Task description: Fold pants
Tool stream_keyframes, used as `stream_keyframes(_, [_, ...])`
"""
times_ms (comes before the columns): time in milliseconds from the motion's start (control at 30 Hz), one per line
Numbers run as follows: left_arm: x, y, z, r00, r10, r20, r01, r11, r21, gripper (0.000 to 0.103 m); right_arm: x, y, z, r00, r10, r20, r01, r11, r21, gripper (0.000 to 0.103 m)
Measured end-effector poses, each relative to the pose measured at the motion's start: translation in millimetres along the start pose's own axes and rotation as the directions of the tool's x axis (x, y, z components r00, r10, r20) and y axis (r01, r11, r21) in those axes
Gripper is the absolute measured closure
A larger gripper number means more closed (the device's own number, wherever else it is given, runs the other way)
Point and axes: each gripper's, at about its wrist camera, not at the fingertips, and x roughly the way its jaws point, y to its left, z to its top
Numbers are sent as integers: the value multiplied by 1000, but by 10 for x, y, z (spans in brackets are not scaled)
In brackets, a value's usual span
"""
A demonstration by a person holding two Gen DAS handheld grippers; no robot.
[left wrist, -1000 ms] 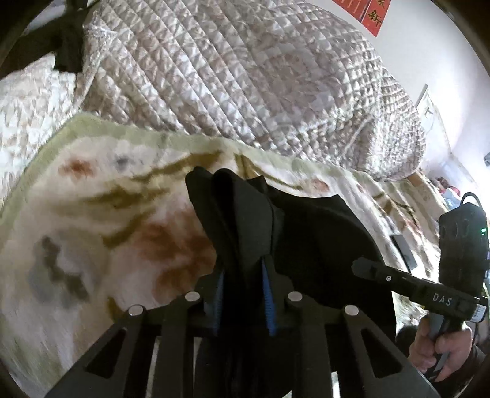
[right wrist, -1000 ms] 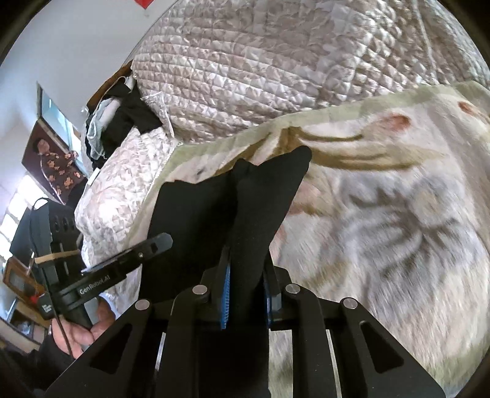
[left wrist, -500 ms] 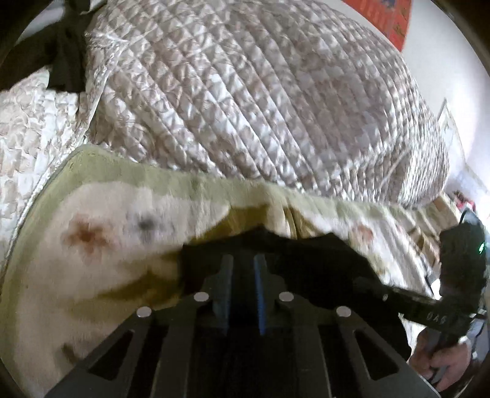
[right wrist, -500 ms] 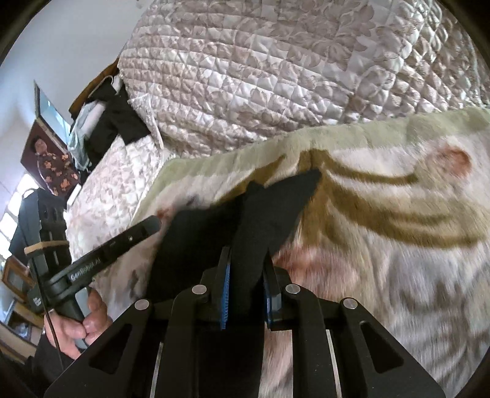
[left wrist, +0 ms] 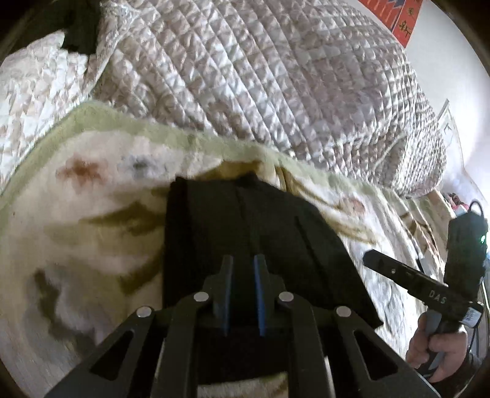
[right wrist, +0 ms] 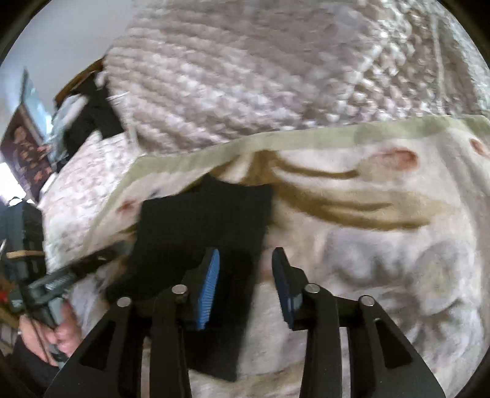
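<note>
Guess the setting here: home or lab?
Most likely a home bedroom. The black pants lie on a flowered fleece blanket spread over a bed, a bulky quilt is heaped behind it, and a red paper decoration hangs on the wall.

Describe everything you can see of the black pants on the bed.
The pants are plain black, matte and soft-looking cloth, folded into a flat, roughly rectangular stack with a lengthwise seam showing. They lie on the flowered blanket, near its green border, below the quilt. The left claw sits nearly shut over their near edge; whether it grips is unclear. The right claw has just been opening, its pads clear of the cloth.
</note>
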Motion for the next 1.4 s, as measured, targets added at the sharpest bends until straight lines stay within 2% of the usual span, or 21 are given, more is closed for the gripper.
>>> stream_keyframes(33, [36,15,-48,1000,10,-20,-10,1000,-1,88,53,25,-39,999,16,-28,-16,1000,-1,76])
stream_keyframes(100, [71,40,-142,999,20,-31,-20,1000,2,88,239,44,-166,996,-16,-84,12,999,-47,77])
stream_keyframes(133, [52,26,-161,999,25,-27,-25,1000,6,88,257,31,-202,996,-40,-79,36,997,-62,76])
stream_keyframes(233, [-59,-30,-174,997,63,-33,-62,998,15,88,111,49,-174,996,-50,-70,47,998,-35,76])
stream_keyframes(333, [-174,-92,-204,995,92,-36,-92,996,19,87,-58,189,-234,996,-59,-74,52,994,-95,76])
stream_keyframes(467, [-377,-211,-315,991,133,-12,-132,990,38,70,-258,301,-399,996,-39,-74,31,993,-113,76])
stream_keyframes(533, [-444,-260,-385,990,141,-12,-140,989,46,65,-359,384,-509,996,-48,-72,38,990,-133,76])
stream_keyframes(667, [-494,-301,-551,986,165,-32,-163,985,54,62,-459,453,-677,994,-59,-87,46,989,-139,67])
stream_keyframes(800, [-519,-327,-710,980,192,-45,-189,980,66,57,-507,482,-821,991,-94,-98,77,984,-162,67])
stream_keyframes(933, [-500,-334,-800,971,235,-47,-230,969,89,54,-501,480,-900,986,-135,-93,117,977,-179,57])
stream_keyframes(1167, [-463,-295,-872,961,274,-42,-269,958,104,49,-407,492,-968,978,-187,-91,165,964,-208,57])
stream_keyframes(1300, [-387,-226,-941,960,272,-62,-265,960,95,47,-295,456,-1033,973,-198,-118,170,963,-209,56])
stream_keyframes(1400, [-384,-248,-956,962,266,-54,-260,960,106,43,-266,476,-1071,973,-206,-105,177,956,-234,52])
